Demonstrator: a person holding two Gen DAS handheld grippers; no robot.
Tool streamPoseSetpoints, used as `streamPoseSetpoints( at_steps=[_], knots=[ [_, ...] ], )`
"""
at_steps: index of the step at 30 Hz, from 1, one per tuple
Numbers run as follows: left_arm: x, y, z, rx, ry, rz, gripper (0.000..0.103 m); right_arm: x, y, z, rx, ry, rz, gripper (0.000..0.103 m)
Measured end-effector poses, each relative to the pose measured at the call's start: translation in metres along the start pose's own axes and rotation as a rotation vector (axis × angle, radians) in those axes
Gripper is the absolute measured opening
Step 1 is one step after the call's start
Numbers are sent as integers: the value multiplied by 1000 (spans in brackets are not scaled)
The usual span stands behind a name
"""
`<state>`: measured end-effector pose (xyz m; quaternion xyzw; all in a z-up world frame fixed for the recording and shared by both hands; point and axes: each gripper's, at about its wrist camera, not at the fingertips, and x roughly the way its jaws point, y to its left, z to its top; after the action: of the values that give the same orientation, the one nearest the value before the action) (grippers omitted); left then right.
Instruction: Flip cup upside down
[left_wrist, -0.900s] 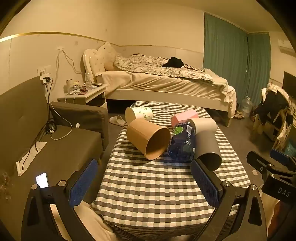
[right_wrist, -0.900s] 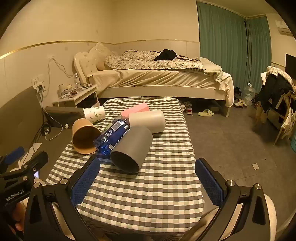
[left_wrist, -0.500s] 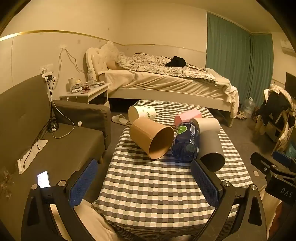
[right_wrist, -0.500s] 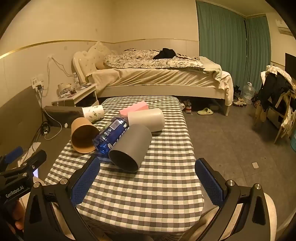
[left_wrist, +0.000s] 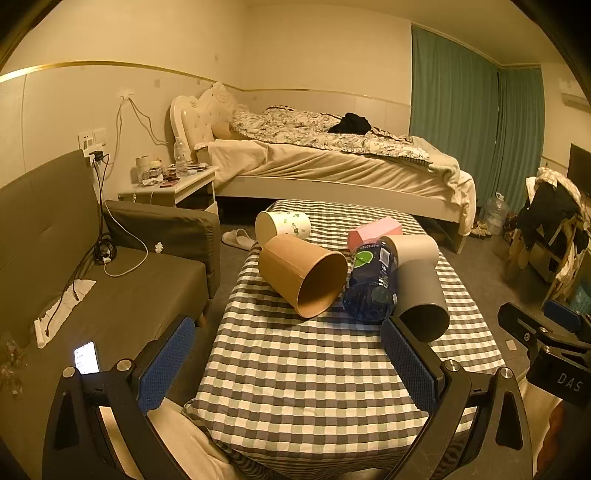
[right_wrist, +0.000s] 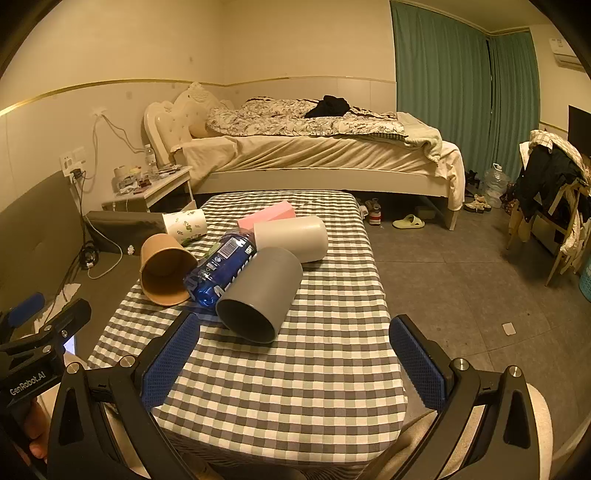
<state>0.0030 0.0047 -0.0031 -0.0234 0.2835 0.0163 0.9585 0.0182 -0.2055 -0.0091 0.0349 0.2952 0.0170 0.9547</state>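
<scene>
Both grippers have edged forward toward the table since the earlier frames; cups loom slightly larger, none disturbed. Brown paper cup (left_wrist: 303, 275) lies on its side on the checked tablecloth (left_wrist: 314, 369), mouth toward the left gripper (left_wrist: 288, 363). Touching it, a blue bottle (left_wrist: 371, 282), then a dark grey cup (right_wrist: 258, 295) on its side, mouth toward the right gripper (right_wrist: 293, 363). Behind: a light grey cup (right_wrist: 291, 238), a pink box (right_wrist: 266, 214), a leaf-print cup (left_wrist: 282, 227). Both grippers' fingers spread wide, holding nothing, well short of any cup. Judgement: approach only; which cup is meant is unclear, flip not begun.
</scene>
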Motion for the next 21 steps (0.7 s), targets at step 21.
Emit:
streamPoseSetpoints(
  at_steps=[21],
  knots=[
    [1, 0, -1, 0, 2, 2, 103, 2, 4, 0, 7, 8, -10, 103]
  ],
)
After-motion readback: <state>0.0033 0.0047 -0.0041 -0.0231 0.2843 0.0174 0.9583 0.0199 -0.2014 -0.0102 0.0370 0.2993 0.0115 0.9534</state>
